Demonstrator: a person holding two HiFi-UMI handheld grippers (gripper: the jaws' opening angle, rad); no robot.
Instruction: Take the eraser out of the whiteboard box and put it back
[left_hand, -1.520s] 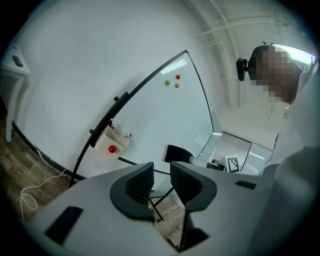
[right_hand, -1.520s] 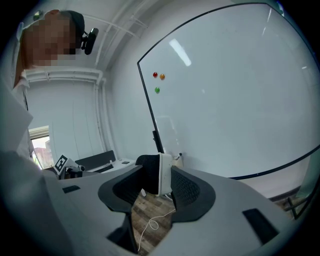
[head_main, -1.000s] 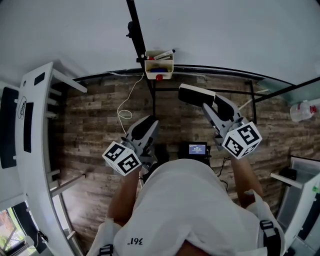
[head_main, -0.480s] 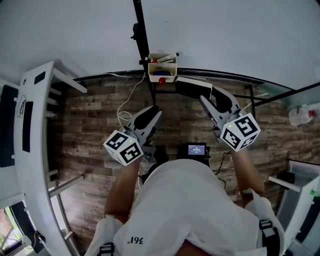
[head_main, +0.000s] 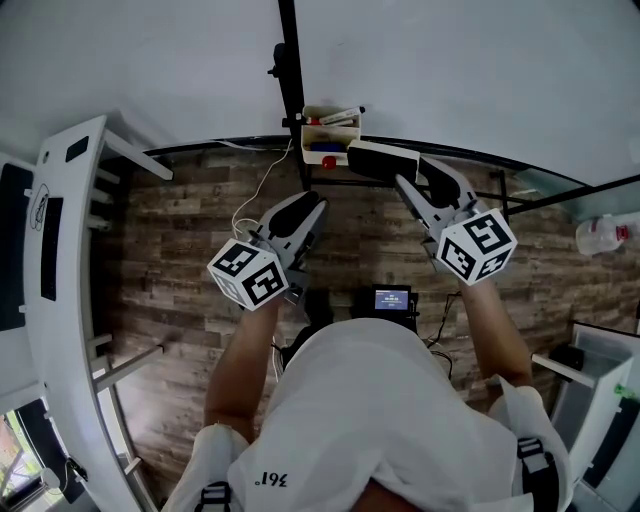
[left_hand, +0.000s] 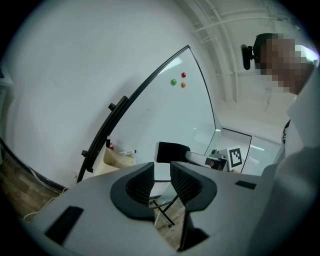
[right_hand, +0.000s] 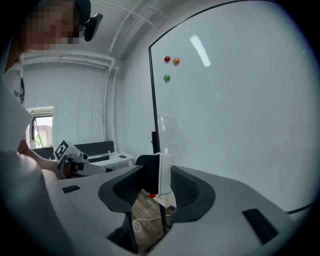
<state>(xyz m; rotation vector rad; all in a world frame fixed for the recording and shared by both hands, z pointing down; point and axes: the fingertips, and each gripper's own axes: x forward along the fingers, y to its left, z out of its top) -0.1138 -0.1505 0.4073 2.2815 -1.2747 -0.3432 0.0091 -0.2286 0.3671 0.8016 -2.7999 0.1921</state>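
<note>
The rectangular black felt eraser (head_main: 383, 161) with its white plastic back is in the air, clamped in the right tongs (head_main: 408, 181), outside the cream plastic whiteboard box (head_main: 328, 141). In the head view its long axis runs left to right along the foot of the large white whiteboard (head_main: 450, 70). Its left end points at the box's right wall and sits just beside it; whether the 2 touch cannot be told. In the right gripper view the eraser (right_hand: 155, 174) stands on edge between the pads of the right tongs (right_hand: 157, 186). The black felt faces left and the white back faces right, towards the board. Both pads press on its broad faces, so these jaws are held wide by the eraser's thickness.

The box hangs by a black upright post (head_main: 292, 60) at the board's lower edge and carries markers and a red item. The left tongs (head_main: 309, 207) hover to the near left of the box, pointing towards it. In the left gripper view the left tongs (left_hand: 161, 178) show a narrow gap between the ribbed pads, with nothing held. That view also shows the eraser (left_hand: 173, 151) beyond, right of the box (left_hand: 118, 159).

3 round magnets, red (right_hand: 167, 59), orange (right_hand: 175, 61) and green (right_hand: 166, 77), sit high on the board. Wood-plank floor (head_main: 185, 235) lies below.
</note>
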